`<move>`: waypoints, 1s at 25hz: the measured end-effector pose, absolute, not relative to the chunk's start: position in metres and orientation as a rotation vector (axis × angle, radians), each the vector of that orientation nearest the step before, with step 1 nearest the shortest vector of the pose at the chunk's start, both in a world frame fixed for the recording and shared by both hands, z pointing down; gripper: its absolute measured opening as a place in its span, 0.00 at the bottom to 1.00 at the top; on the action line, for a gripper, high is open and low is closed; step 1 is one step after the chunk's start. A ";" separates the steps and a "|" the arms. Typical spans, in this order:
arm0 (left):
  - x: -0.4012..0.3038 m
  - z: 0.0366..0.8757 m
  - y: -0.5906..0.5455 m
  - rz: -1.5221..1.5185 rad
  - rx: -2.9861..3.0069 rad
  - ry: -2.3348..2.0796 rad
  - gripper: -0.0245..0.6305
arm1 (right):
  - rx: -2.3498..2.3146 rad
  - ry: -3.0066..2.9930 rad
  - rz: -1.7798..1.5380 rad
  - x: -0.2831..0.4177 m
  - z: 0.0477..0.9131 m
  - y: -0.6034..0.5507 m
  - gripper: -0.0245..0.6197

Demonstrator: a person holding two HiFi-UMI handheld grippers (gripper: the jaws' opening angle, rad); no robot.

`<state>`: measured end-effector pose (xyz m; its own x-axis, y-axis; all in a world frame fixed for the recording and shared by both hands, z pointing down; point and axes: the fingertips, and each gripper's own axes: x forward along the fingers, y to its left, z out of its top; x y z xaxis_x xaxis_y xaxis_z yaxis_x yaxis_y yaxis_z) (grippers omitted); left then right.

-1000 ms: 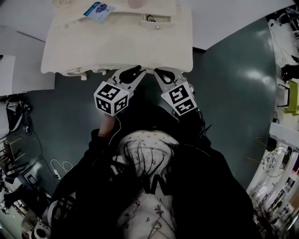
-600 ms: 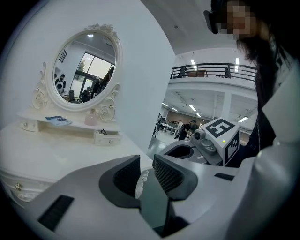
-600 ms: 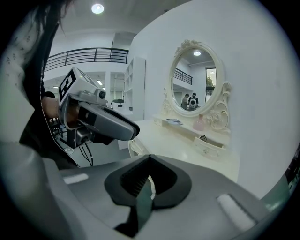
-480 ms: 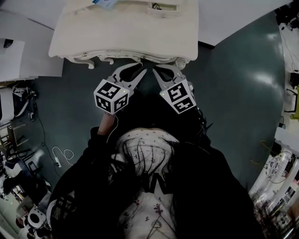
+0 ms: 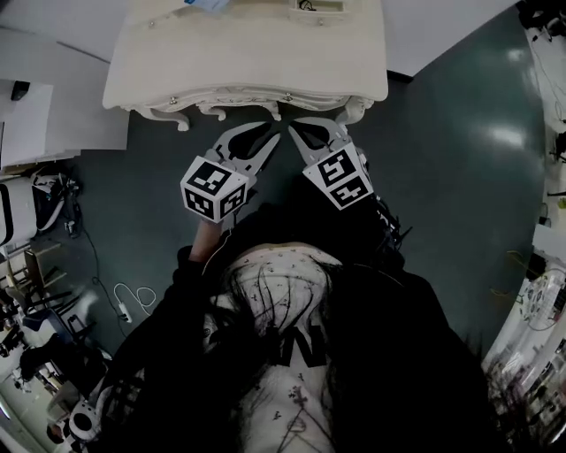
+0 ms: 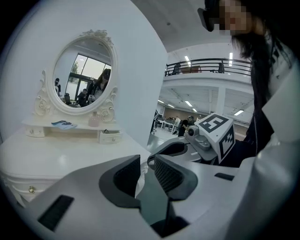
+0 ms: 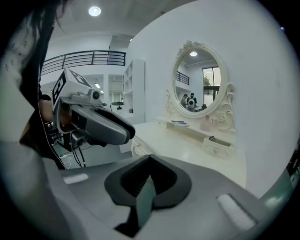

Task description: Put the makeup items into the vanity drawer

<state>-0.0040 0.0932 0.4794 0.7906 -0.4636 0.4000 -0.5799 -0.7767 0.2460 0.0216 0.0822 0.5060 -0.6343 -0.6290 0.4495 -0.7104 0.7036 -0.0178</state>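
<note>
Holding my right gripper (image 7: 148, 164) pinched shut on nothing and my left gripper (image 6: 146, 168) slightly parted and empty, I hover both just off the front edge of the white vanity (image 5: 248, 62), whose shelf carries a pink bottle (image 7: 206, 123) beside a small drawer (image 7: 216, 146).

The person is backing off from the vanity (image 5: 248, 62). A second ago the tips of the left gripper (image 5: 274, 138) and the right gripper (image 5: 295, 129) sat right at its front edge. Now both are drawn clear of it, and a strip of dark floor (image 5: 283, 122) shows between the tips and the carved front rail (image 5: 221, 104), whose small knobs and scrolled legs have come into sight. In the head view the tabletop slides upward, so the blue packet (image 5: 205, 4) and little shelf drawer (image 5: 317, 7) are almost cut off.
</note>
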 end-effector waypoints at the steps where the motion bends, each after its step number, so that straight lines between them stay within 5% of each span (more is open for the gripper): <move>1: -0.010 0.479 0.097 0.444 2.619 -0.796 0.18 | 1.034 -2.498 0.270 0.015 0.505 0.088 0.05; 25: -0.122 0.472 0.151 0.343 2.655 -0.763 0.18 | 1.104 -2.433 0.263 -0.085 0.500 0.152 0.05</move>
